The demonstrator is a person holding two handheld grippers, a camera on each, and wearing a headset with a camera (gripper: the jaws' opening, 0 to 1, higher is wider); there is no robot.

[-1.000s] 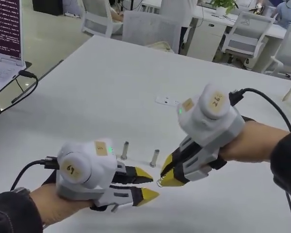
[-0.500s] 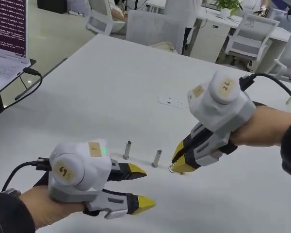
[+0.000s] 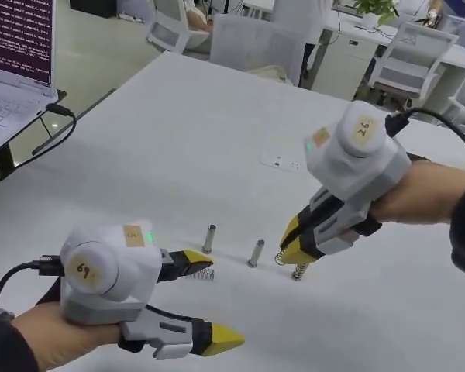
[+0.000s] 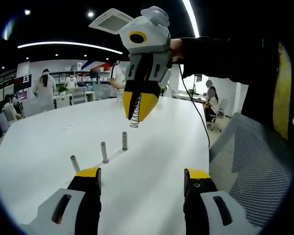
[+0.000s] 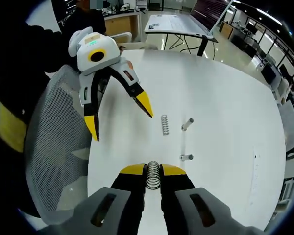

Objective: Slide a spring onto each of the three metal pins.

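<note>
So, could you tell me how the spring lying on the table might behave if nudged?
The spring lies on its side on the smooth table, so it would probably roll. Its thin open coils suggest it's light and squashy.

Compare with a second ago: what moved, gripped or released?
The white, yellow-tipped right gripper, still shut on a small metal coil spring, lifted, uncovering a third upright metal pin wearing a spring. The left gripper drew back and opened wider, uncovering a loose spring. Both bare pins stayed.

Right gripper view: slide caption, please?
Right gripper shut on a spring; loose spring and two pins on the table beyond; left gripper open.
</note>
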